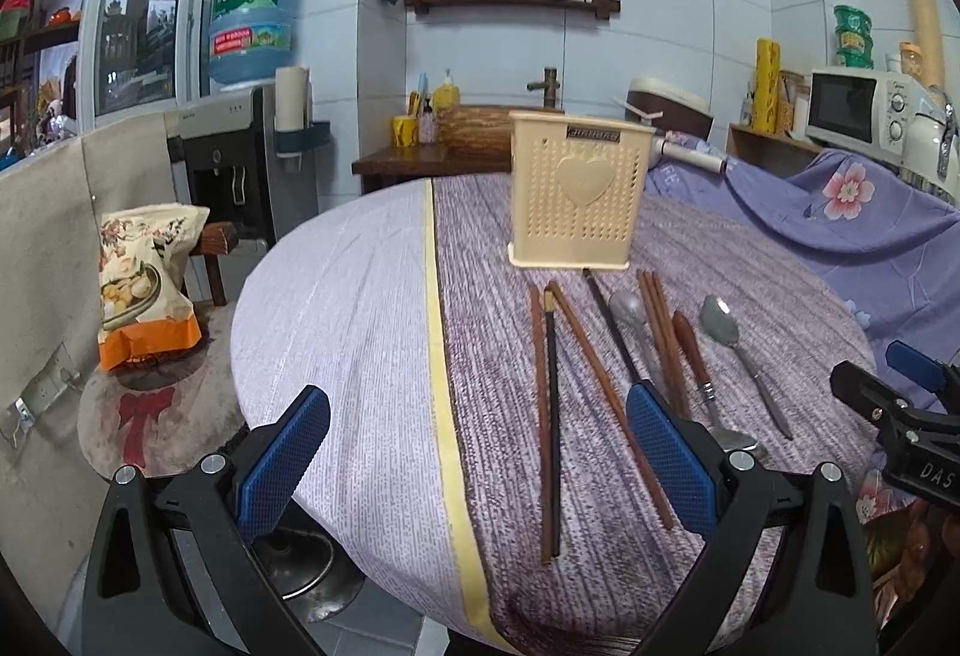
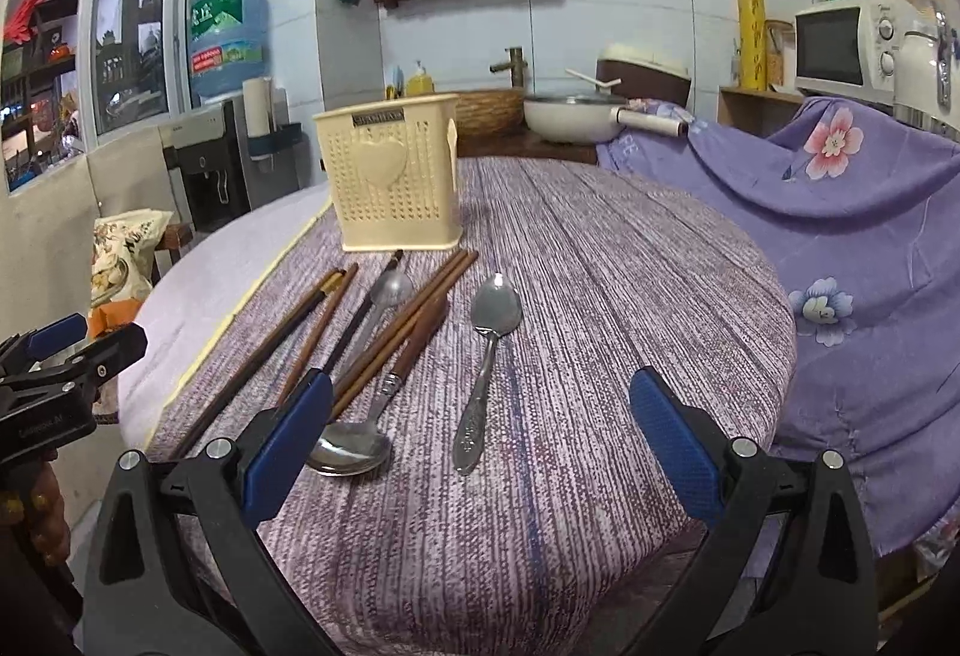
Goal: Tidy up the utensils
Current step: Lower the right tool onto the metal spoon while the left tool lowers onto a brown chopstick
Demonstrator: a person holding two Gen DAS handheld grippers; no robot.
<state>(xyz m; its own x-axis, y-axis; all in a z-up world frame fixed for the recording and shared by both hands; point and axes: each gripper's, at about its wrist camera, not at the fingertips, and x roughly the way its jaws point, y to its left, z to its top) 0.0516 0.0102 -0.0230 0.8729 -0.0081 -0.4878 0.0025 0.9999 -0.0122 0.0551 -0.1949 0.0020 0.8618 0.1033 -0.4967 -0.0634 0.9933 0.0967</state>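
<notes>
A cream perforated utensil holder (image 1: 579, 191) (image 2: 396, 179) with a heart on its front stands upright on the round table. Just in front of it lie several wooden chopsticks (image 1: 543, 416) (image 2: 396, 332), a dark chopstick (image 1: 552, 416), a metal spoon (image 1: 741, 356) (image 2: 489, 362), a wooden-handled spoon (image 1: 699, 368) (image 2: 354, 446) and a small ladle-like spoon (image 1: 630, 314) (image 2: 387, 293). My left gripper (image 1: 480, 461) is open above the table's near edge, left of the chopsticks. Open too, my right gripper (image 2: 483, 449) hovers over the metal spoon's handle end. Neither holds anything.
The table (image 1: 360, 296) (image 2: 630, 296) has a purple striped cloth with a yellow band (image 1: 441, 356). A snack bag (image 1: 147, 284) sits on a stool at left, near a water dispenser (image 1: 240, 164). A floral purple cover (image 2: 870, 236) drapes at right, with a microwave (image 2: 852, 47) behind.
</notes>
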